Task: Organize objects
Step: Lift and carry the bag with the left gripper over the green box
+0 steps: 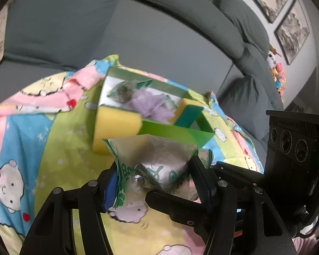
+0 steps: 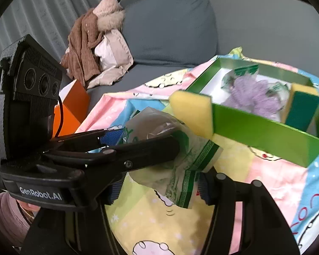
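Note:
My left gripper (image 1: 153, 178) is shut on a clear snack packet with green print (image 1: 153, 161), held above the cartoon blanket (image 1: 21, 127). My right gripper (image 2: 157, 189) is shut on a second green-printed packet (image 2: 180, 174); the left gripper crosses in front of it with its own packet (image 2: 151, 121). A green box (image 1: 174, 131) (image 2: 255, 131) lies just ahead. It holds a purple fluffy item (image 1: 146, 104) (image 2: 253, 93), another packet (image 1: 121, 91), and a yellow-green sponge (image 1: 189, 112) (image 2: 302, 108). A yellow sponge (image 1: 114, 127) (image 2: 191, 114) leans at its near corner.
A grey sofa (image 1: 138, 31) (image 2: 170, 27) rises behind the blanket. Brown and pink clothes (image 2: 95, 42) lie piled on it. An orange box (image 2: 72, 108) stands at the left. Plush toys (image 1: 276, 72) sit at the far right, under framed pictures (image 1: 291, 31).

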